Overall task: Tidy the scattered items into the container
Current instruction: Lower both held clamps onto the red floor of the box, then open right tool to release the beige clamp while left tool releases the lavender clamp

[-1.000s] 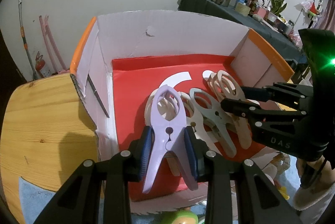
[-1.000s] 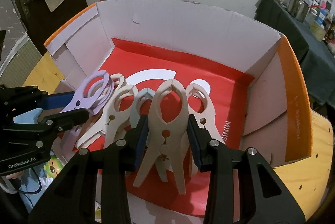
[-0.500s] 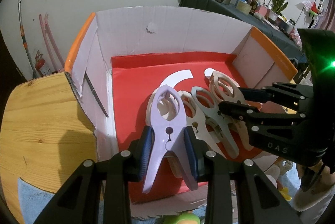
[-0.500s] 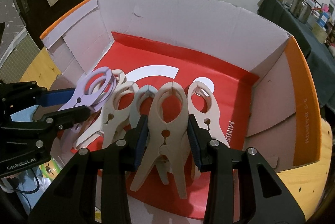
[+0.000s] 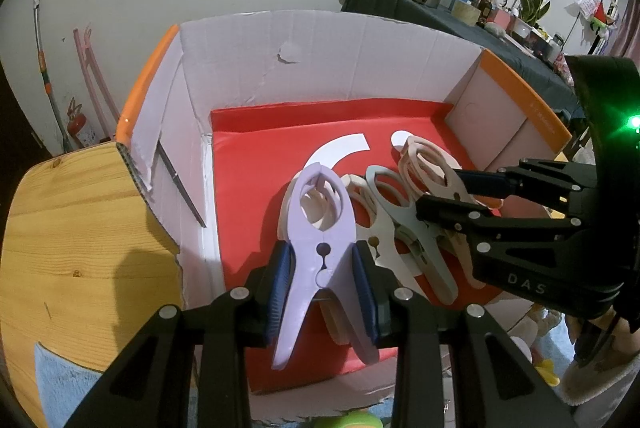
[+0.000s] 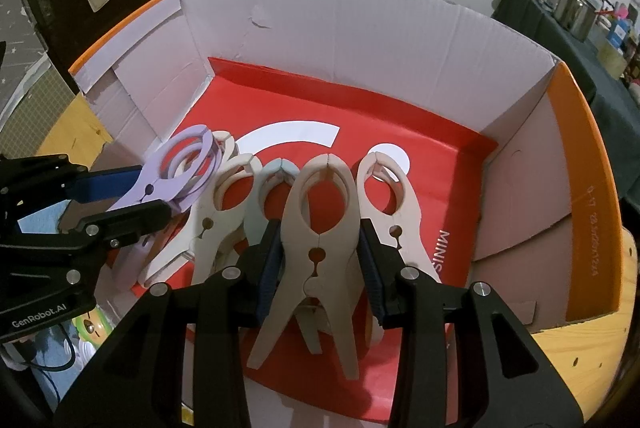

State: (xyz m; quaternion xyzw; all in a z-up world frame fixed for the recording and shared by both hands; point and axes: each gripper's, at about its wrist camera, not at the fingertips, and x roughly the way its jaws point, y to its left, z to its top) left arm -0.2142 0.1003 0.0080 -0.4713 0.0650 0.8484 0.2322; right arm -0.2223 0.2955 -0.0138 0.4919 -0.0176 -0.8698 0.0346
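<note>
A cardboard box (image 5: 328, 68) (image 6: 360, 36) with a red floor and orange rims stands on a wooden table. My left gripper (image 5: 323, 272) is shut on a lilac clothes clamp (image 5: 322, 228) and holds it over the box floor; from the right wrist view that lilac clamp (image 6: 180, 168) shows at the left. My right gripper (image 6: 318, 260) is shut on a beige clamp (image 6: 316, 224), seen edge-on as the beige clamp (image 5: 432, 172) from the left wrist. Cream and pale blue clamps (image 6: 276, 184) lie on the floor between them.
The wooden table (image 5: 72, 228) extends left of the box, with a blue cloth (image 5: 60, 384) at its near corner. A dark cluttered side table (image 5: 460, 12) stands behind. Toys (image 6: 88, 328) lie on the floor below the box's near edge.
Both grippers keep their grip on their clamps. The views have shifted only slightly toward the box; nothing was let go.
</note>
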